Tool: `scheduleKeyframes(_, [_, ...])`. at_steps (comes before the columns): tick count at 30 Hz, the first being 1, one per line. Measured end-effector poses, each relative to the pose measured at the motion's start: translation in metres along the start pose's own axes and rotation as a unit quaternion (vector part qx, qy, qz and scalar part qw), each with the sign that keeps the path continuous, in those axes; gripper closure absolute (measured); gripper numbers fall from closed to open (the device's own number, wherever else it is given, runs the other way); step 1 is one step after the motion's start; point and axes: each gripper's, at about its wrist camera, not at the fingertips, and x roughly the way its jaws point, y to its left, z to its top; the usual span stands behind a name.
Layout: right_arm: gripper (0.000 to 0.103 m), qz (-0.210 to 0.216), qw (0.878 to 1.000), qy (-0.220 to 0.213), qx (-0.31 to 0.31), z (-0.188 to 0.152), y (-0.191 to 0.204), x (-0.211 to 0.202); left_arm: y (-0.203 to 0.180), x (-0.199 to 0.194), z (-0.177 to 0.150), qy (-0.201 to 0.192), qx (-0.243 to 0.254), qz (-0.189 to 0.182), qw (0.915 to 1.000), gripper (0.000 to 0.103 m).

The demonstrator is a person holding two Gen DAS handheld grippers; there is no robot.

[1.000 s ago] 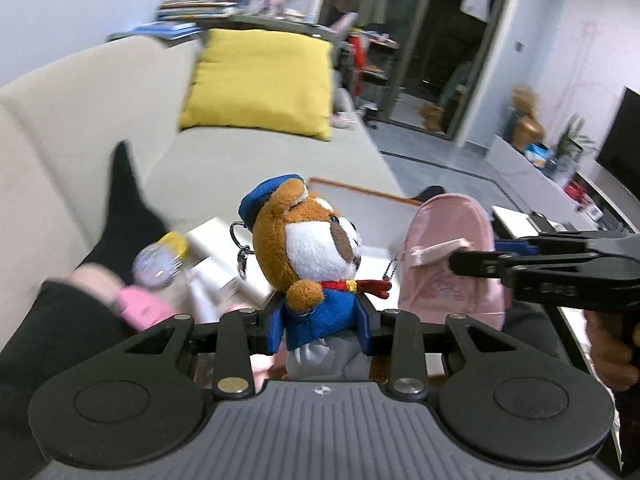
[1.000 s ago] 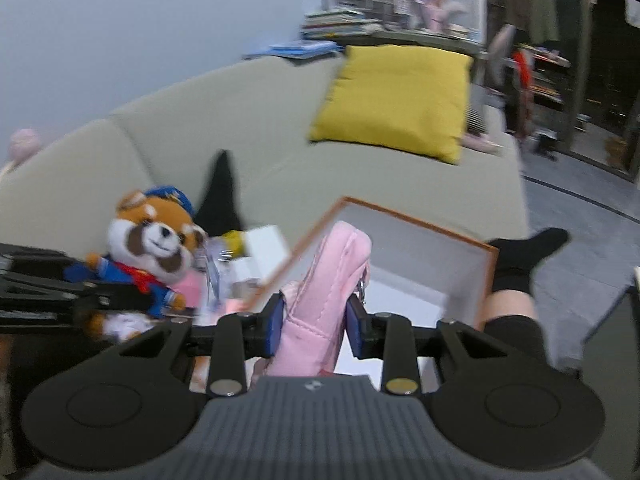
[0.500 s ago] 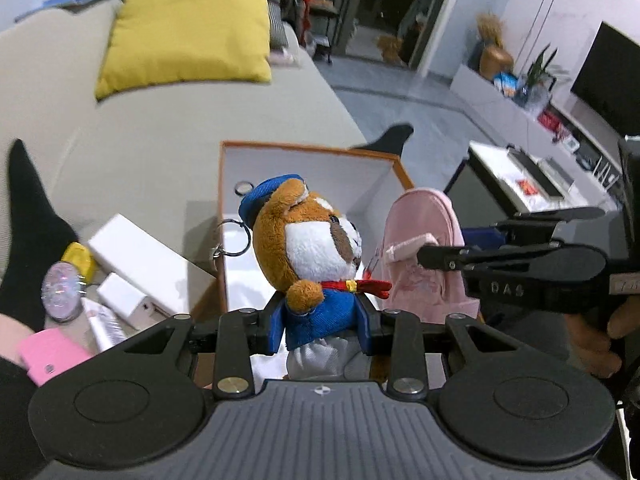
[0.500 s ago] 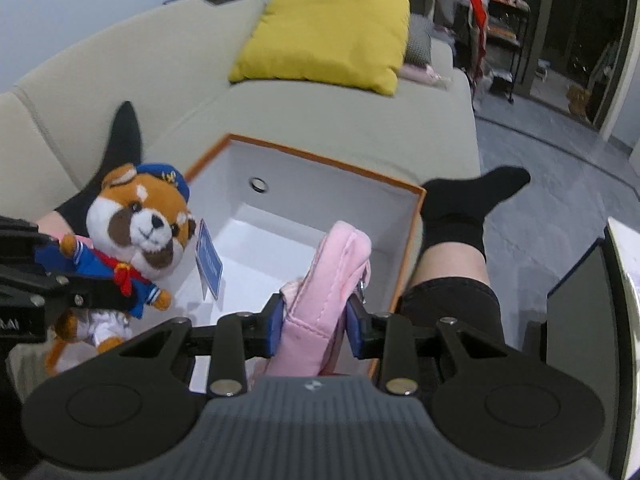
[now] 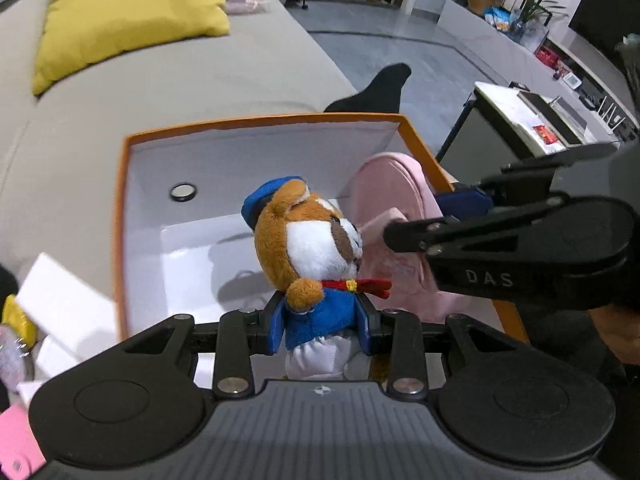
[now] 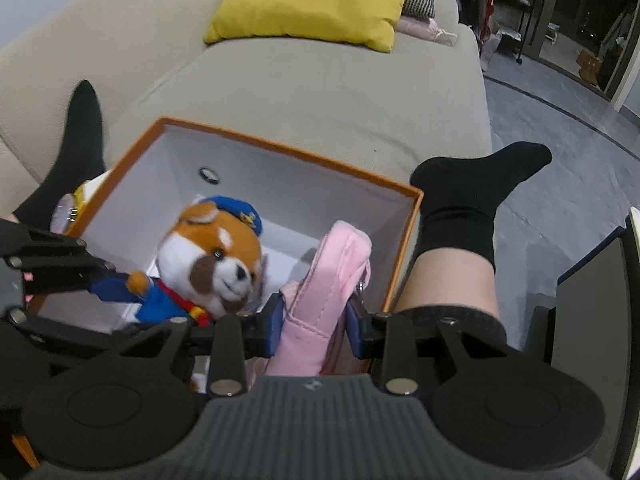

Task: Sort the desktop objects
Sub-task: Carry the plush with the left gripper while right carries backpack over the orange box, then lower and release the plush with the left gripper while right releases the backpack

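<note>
L tool (image 5: 320, 328) is clamped on a plush (image 5: 316, 248), held over the box (image 5: 120, 216), w/ a small ring (image 5: 183, 191) on the box's inner wall. R tool (image 6: 316, 324) is clamped on a pink bag (image 6: 332, 276), also over the box, just beside the plush.

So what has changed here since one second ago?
Both grippers have carried their loads over the orange box: the left gripper with the plush toy, the right gripper with the pink pouch. Both grips stayed shut; nothing was released.
</note>
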Motion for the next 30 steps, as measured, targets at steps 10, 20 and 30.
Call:
scheduleKeyframes(10, [0.061,-0.003,1.0,0.028,-0.011,0.022,0.0,0.022,0.007,0.031,0.014,0.003,0.024,0.01,0.9997,0.063])
scheduleKeyframes(20, [0.043,-0.015,0.999,-0.002,-0.031,0.022,-0.001,0.008,0.006,0.048,0.01,0.016,0.034,0.021,0.9991,0.063])
scheduleKeyframes(30, [0.072,-0.013,0.999,0.004,-0.052,0.012,-0.01,-0.001,0.007,0.03,0.001,-0.001,0.047,0.001,0.9989,0.055])
